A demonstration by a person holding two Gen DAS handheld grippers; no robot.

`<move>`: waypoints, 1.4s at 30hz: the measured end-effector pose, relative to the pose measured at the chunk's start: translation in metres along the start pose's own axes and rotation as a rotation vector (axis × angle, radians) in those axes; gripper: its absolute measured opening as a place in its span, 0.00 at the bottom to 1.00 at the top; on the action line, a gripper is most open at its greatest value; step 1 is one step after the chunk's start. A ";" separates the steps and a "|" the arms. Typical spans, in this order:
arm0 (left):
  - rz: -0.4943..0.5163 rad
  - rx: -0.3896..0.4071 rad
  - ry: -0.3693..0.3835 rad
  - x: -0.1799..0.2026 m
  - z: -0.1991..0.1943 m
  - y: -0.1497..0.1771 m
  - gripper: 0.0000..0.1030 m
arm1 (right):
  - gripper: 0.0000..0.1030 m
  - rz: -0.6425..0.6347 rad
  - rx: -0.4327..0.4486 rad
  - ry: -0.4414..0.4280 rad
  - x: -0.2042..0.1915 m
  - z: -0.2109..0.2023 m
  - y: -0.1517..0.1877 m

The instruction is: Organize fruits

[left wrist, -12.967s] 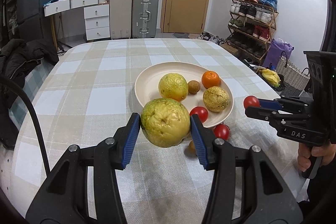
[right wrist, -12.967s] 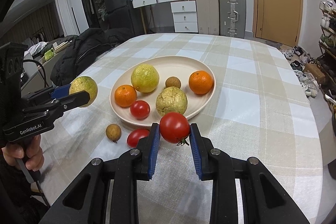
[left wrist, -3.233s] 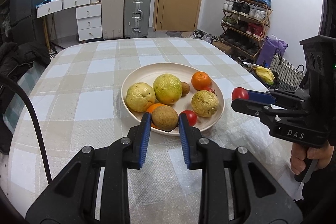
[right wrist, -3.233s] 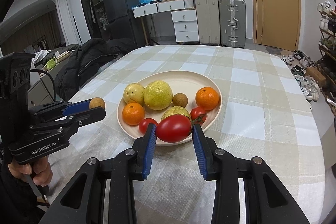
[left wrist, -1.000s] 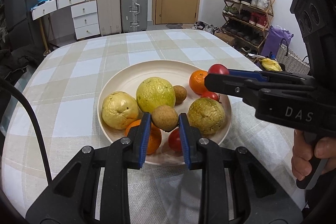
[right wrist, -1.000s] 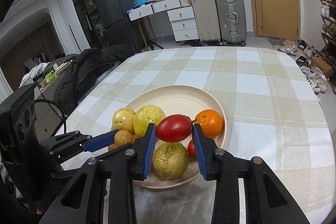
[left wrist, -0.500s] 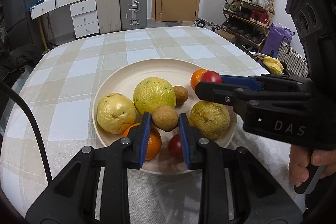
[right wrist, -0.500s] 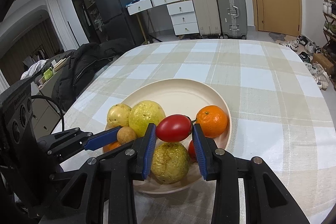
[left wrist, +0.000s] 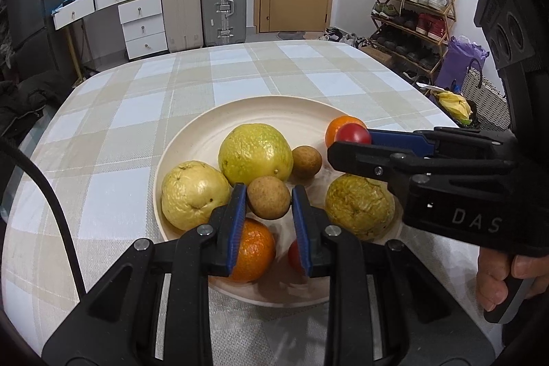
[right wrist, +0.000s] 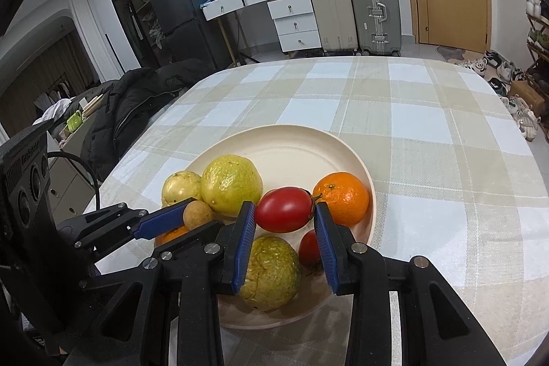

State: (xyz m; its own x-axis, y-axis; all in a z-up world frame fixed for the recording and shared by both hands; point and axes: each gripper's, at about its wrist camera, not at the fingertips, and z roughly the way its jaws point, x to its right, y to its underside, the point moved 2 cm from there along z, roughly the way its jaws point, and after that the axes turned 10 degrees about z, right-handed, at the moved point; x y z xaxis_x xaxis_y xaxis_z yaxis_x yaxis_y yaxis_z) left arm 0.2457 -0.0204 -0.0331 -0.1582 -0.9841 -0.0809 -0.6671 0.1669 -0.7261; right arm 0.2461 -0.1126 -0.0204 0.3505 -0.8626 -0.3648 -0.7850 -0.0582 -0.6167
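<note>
tomato (right wrist: 284, 210) and longan (left wrist: 268, 197), both clamped

Both wrist views look steeply down, close, sharing the plate (left wrist: 206, 132).

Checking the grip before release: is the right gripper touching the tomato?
Touching. The right wrist view shows both blue pads of the right gripper pressed against the tomato.

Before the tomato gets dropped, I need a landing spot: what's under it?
Under the held tomato: a green guava, a smaller tomato, some bare plate. The right gripper hides the rest.
</note>
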 end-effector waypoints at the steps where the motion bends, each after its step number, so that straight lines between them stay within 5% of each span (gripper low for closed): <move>1: 0.000 -0.002 0.000 0.000 0.000 0.000 0.23 | 0.35 0.000 -0.002 0.000 0.000 0.001 0.000; 21: -0.002 0.016 -0.009 0.000 -0.008 0.002 0.23 | 0.36 -0.008 -0.015 0.001 -0.002 0.000 0.003; 29: -0.027 0.035 -0.015 -0.008 -0.022 0.003 0.25 | 0.57 0.002 0.032 0.024 0.007 -0.019 0.002; 31: -0.032 0.051 -0.016 -0.011 -0.028 0.004 0.32 | 0.87 0.010 0.040 0.027 0.009 -0.024 0.003; 33: -0.031 0.069 -0.023 -0.012 -0.036 0.005 0.42 | 0.95 0.007 0.074 0.041 0.011 -0.032 0.006; 37: -0.025 0.113 -0.052 -0.014 -0.053 0.009 0.72 | 1.00 -0.003 0.105 0.038 0.011 -0.044 0.010; 42: -0.028 0.165 -0.062 -0.014 -0.075 0.016 0.83 | 1.00 0.001 0.143 -0.008 0.012 -0.057 0.016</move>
State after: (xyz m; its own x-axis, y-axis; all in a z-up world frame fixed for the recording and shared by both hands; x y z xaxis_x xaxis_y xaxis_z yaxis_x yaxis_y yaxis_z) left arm 0.1830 0.0001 0.0078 -0.0928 -0.9910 -0.0969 -0.5414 0.1319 -0.8304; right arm 0.2087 -0.1524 0.0056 0.3543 -0.8583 -0.3711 -0.7048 0.0157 -0.7092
